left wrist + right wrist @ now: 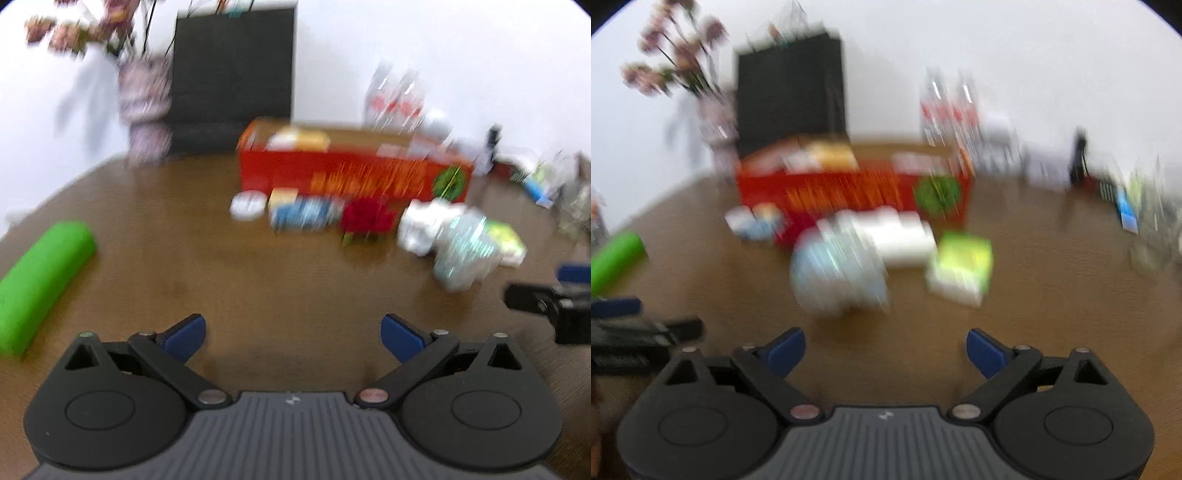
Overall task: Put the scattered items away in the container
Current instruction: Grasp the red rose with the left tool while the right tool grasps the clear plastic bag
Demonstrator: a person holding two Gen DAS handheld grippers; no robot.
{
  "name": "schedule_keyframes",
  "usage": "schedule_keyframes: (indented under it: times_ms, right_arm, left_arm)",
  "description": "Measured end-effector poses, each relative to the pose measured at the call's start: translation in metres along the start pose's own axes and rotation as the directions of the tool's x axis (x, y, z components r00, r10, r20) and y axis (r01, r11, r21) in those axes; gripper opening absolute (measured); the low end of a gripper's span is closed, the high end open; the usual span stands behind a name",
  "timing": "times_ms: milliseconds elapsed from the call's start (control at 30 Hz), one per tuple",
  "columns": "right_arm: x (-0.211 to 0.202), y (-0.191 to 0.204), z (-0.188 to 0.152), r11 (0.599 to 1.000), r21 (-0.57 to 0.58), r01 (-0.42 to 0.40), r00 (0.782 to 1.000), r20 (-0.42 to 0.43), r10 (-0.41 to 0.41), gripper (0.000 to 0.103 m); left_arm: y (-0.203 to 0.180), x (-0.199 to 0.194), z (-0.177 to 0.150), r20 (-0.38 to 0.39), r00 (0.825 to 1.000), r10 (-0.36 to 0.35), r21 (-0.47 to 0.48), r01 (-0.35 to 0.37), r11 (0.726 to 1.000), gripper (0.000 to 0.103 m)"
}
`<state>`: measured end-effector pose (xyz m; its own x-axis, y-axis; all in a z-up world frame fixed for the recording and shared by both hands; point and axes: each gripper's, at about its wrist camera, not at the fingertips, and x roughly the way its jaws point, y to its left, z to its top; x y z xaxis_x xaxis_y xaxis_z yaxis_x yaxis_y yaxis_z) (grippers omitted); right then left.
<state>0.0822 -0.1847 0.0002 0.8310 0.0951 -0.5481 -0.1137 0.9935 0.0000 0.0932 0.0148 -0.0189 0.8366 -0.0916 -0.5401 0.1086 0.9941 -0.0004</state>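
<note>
A long red box (354,173) (849,192), open at the top, lies across the brown table with several packets inside. In front of it sit scattered items: a white round tin (248,205), a blue packet (306,216), a red item (365,218), a crinkly silver-white bag (458,243) (838,269), a white box (905,240) and a green-yellow box (960,266) (508,242). My left gripper (293,334) is open over bare table, well short of them. My right gripper (885,349) is open too, just short of the silver-white bag, nothing between its fingers. Both views are blurred.
A green roll (40,280) (613,258) lies at the left. A black bag (232,77), a vase of flowers (146,107) and bottles (397,99) stand along the back wall. Clutter (1137,206) fills the far right. The other gripper shows at each view's edge.
</note>
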Motion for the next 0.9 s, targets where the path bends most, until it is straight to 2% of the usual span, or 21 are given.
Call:
schedule_keyframes:
  times_ms: [67, 133, 167, 233, 267, 333, 367, 433, 533, 567, 633, 667, 700, 833, 900]
  right_arm:
    - [0.008, 0.012, 0.015, 0.997, -0.074, -0.010, 1.000, 0.019, 0.011, 0.093]
    - [0.028, 0.020, 0.027, 0.995, -0.098, 0.020, 1.000, 0.007, -0.019, 0.088]
    - [0.038, 0.022, 0.031, 0.995, -0.095, 0.026, 1.000, 0.008, -0.025, 0.076]
    - [0.057, 0.024, 0.033, 0.994, -0.106, -0.004, 0.999, -0.046, 0.000, 0.038]
    - [0.061, 0.023, 0.033, 0.994, -0.104, -0.014, 0.998, -0.066, 0.007, 0.034]
    - [0.055, 0.015, 0.031, 0.996, -0.083, -0.016, 0.999, -0.042, 0.013, 0.032]
    - [0.049, 0.010, 0.032, 0.998, -0.068, -0.010, 1.000, -0.027, 0.008, 0.031]
    - [0.036, -0.004, 0.034, 1.000, -0.027, 0.010, 1.000, 0.019, -0.010, 0.031]
    - [0.024, -0.028, 0.033, 0.999, 0.031, -0.007, 0.998, 0.056, 0.005, 0.031]
    - [0.021, -0.033, 0.032, 0.999, 0.037, -0.011, 0.998, 0.055, 0.009, 0.032]
    - [0.022, -0.039, 0.029, 1.000, 0.028, -0.002, 0.999, 0.042, 0.001, 0.032]
    - [0.024, -0.039, 0.028, 1.000, 0.024, -0.001, 0.999, 0.037, 0.000, 0.032]
    - [0.027, -0.040, 0.027, 1.000, 0.024, -0.007, 0.999, 0.031, 0.006, 0.032]
    - [0.032, -0.037, 0.023, 0.999, 0.019, -0.031, 0.999, 0.012, 0.031, 0.032]
    - [0.024, -0.035, 0.022, 0.999, 0.015, -0.043, 0.999, 0.031, 0.043, 0.032]
  left_arm:
    - [0.003, 0.002, 0.016, 0.027, 1.000, 0.014, 0.052, -0.016, 0.999, 0.103]
    - [0.008, 0.009, 0.032, 0.028, 0.999, 0.039, 0.104, -0.042, 0.994, 0.103]
    - [0.011, 0.015, 0.041, 0.018, 0.999, 0.031, 0.128, -0.033, 0.991, 0.103]
    - [0.014, 0.028, 0.058, -0.009, 1.000, -0.020, 0.139, 0.021, 0.990, 0.103]
    - [0.013, 0.035, 0.066, -0.020, 0.997, -0.068, 0.130, 0.070, 0.989, 0.103]
    - [0.003, 0.055, 0.079, -0.046, 0.980, -0.193, 0.112, 0.197, 0.974, 0.103]
    - [-0.005, 0.066, 0.083, -0.074, 0.972, -0.225, 0.124, 0.233, 0.965, 0.103]
    - [-0.026, 0.090, 0.092, -0.131, 0.972, -0.193, 0.153, 0.212, 0.965, 0.103]
    - [-0.045, 0.115, 0.098, -0.149, 0.975, -0.168, 0.148, 0.190, 0.971, 0.098]
    - [-0.046, 0.120, 0.097, -0.157, 0.973, -0.171, 0.134, 0.193, 0.972, 0.093]
    - [-0.047, 0.130, 0.098, -0.178, 0.966, -0.188, 0.095, 0.207, 0.974, 0.075]
    - [-0.042, 0.134, 0.097, -0.196, 0.961, -0.195, 0.067, 0.211, 0.975, 0.054]
    - [-0.041, 0.138, 0.096, -0.207, 0.958, -0.199, 0.039, 0.211, 0.977, 0.049]
    - [-0.037, 0.127, 0.089, -0.219, 0.955, -0.202, 0.008, 0.208, 0.978, 0.044]
    - [-0.034, 0.107, 0.081, -0.200, 0.961, -0.193, 0.009, 0.199, 0.980, 0.042]
